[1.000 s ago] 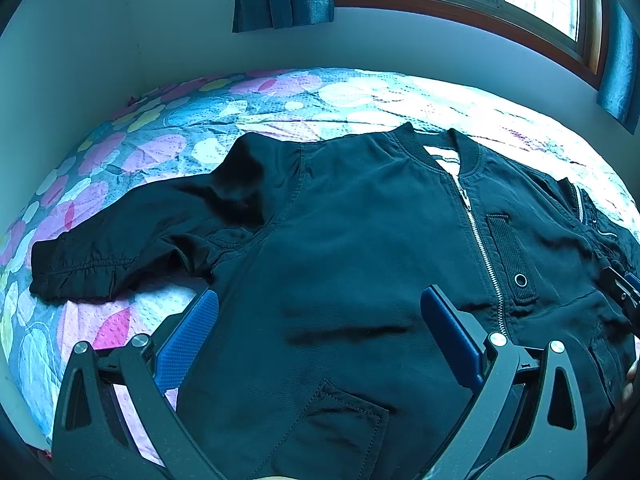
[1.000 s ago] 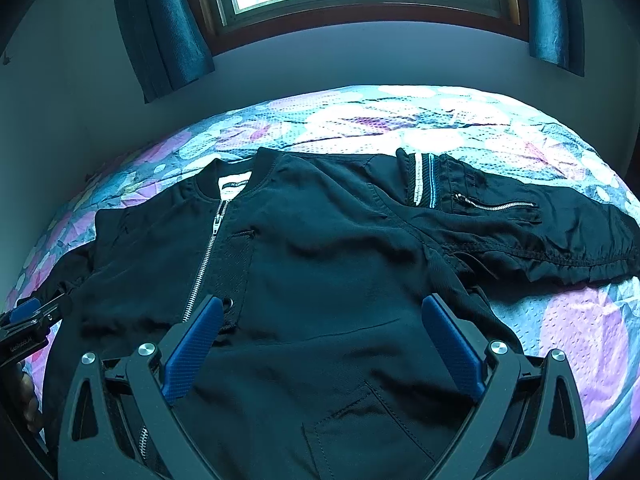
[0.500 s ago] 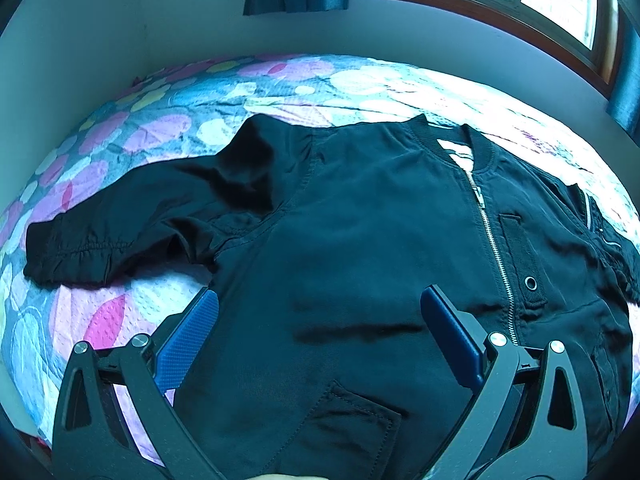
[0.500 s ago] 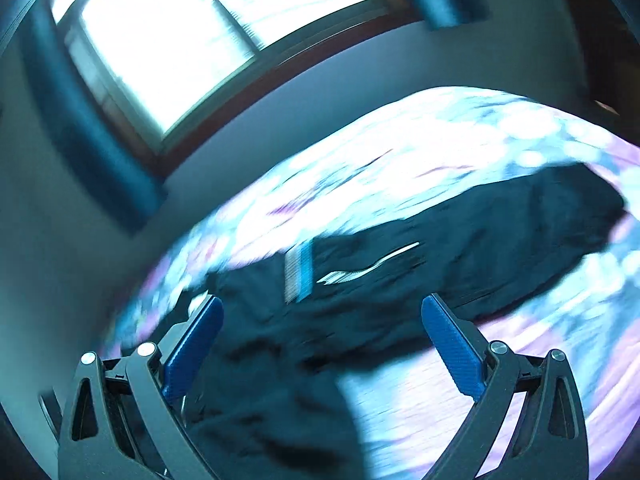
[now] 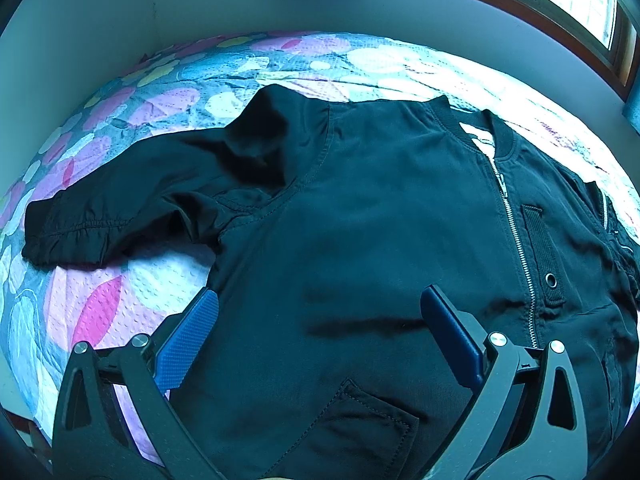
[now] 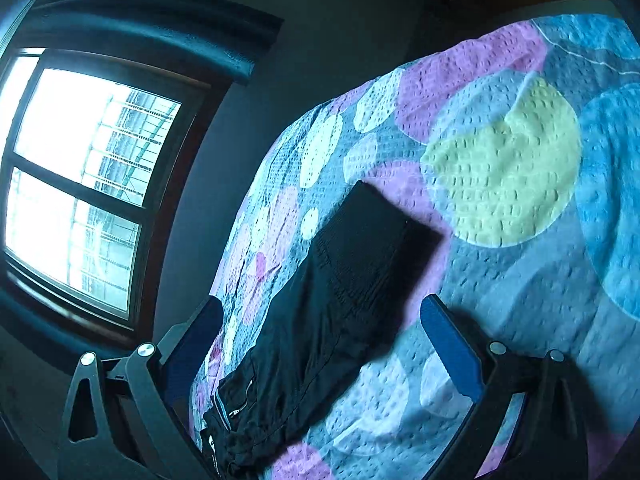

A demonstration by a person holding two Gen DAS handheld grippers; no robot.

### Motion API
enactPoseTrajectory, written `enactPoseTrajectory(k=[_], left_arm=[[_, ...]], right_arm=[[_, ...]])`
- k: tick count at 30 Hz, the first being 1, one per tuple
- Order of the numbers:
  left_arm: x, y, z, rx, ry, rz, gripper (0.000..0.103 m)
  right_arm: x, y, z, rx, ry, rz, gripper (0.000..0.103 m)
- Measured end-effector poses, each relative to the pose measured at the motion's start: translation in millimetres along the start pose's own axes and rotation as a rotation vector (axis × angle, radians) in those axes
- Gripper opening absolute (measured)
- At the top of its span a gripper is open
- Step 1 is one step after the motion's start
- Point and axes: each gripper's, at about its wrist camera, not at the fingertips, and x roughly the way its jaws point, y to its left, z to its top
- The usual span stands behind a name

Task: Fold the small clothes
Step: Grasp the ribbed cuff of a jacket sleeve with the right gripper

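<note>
Since we are folding the black jacket (image 5: 360, 240), it is lying zipped and face up on the patterned bed (image 5: 168, 272), filling the middle of the left view. We are holding the left gripper (image 5: 320, 320) over its front panel, jaws wide apart, gripping nothing. We are aiming the right gripper (image 6: 320, 328) along the sleeve (image 6: 340, 288) at lower centre, jaws spread and empty.

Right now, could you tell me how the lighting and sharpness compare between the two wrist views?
Left wrist view: sharp, with window glare washing out the far bedspread behind the black jacket. Right wrist view: tilted, darker, with a blown-out window and slight softness on the sleeve cuff.
</note>
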Motion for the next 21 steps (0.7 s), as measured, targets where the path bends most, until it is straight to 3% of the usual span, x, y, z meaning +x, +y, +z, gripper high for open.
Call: enactPoseTrajectory(k=[12, 14, 18, 19, 21], left_arm=[[11, 1, -2, -0.008, 0.042, 0.014, 0.101], [12, 1, -2, -0.009, 0.045, 0.014, 0.101], [14, 0, -2, -0.007, 0.050, 0.016, 0.101], [14, 0, -2, -0.006, 0.051, 0.016, 0.101], [15, 0, -3, -0.005, 0.054, 0.017, 0.101]], right_arm=[[38, 7, 27, -0.051, 0.030, -0.107, 0.092], [42, 11, 23, -0.077, 0.036, -0.148, 0.081], [41, 12, 19, -0.137, 0.043, -0.254, 0.045], [39, 7, 19, -0.136, 0.047, -0.254, 0.033], [35, -4, 20, -0.101, 0.072, -0.214, 0.023]])
